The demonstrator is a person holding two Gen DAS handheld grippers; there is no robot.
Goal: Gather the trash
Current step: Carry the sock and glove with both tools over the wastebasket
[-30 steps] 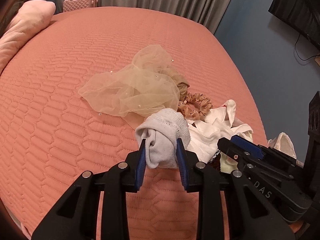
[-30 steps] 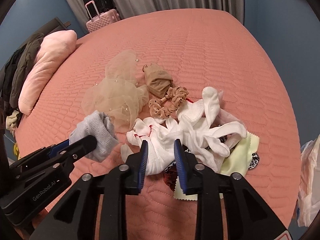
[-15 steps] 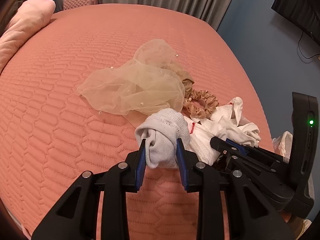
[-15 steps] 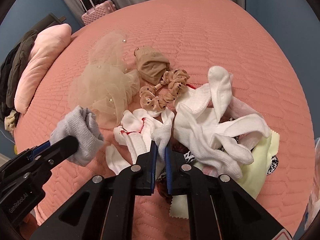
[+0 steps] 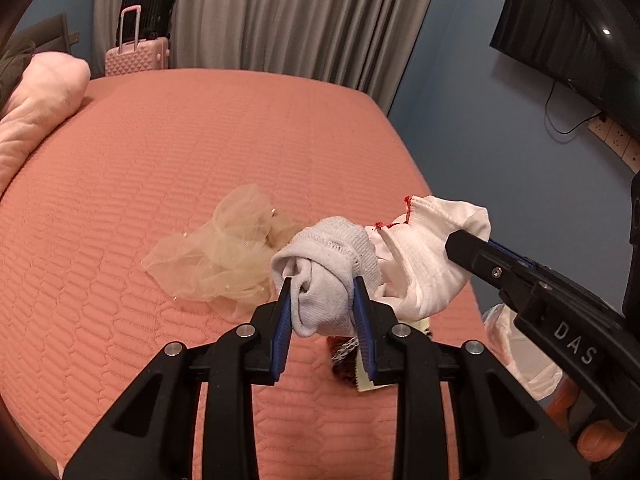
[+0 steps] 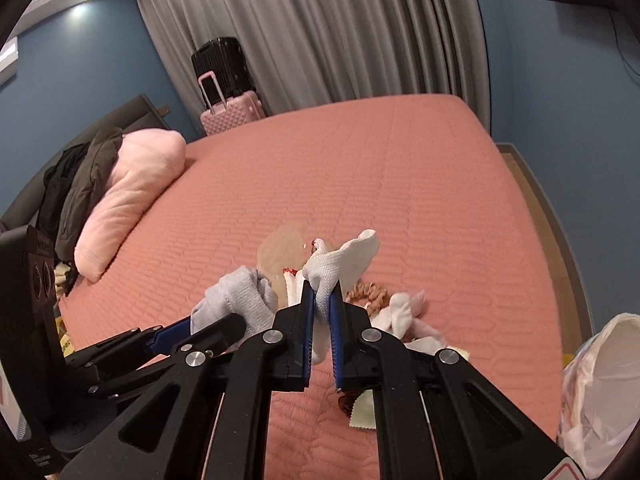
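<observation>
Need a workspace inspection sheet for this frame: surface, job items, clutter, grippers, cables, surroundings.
Surface: quilted coral bedspread.
Job's things: grey sock and white sock, both lifted; plastic bag beside the bed.
Clutter: beige tulle, tan scrunchie, more white socks, pale yellow cloth.
Grippers: left gripper shut on grey sock; right gripper shut on white sock.
Cables: black cord hanging from the wall TV.
Surroundings: pink pillow, dark jacket, pink suitcase, black suitcase, grey curtains.

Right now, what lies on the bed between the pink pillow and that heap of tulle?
Nothing: in the left wrist view, only bare quilted bedspread stretches between the pink pillow and the tulle.
</observation>
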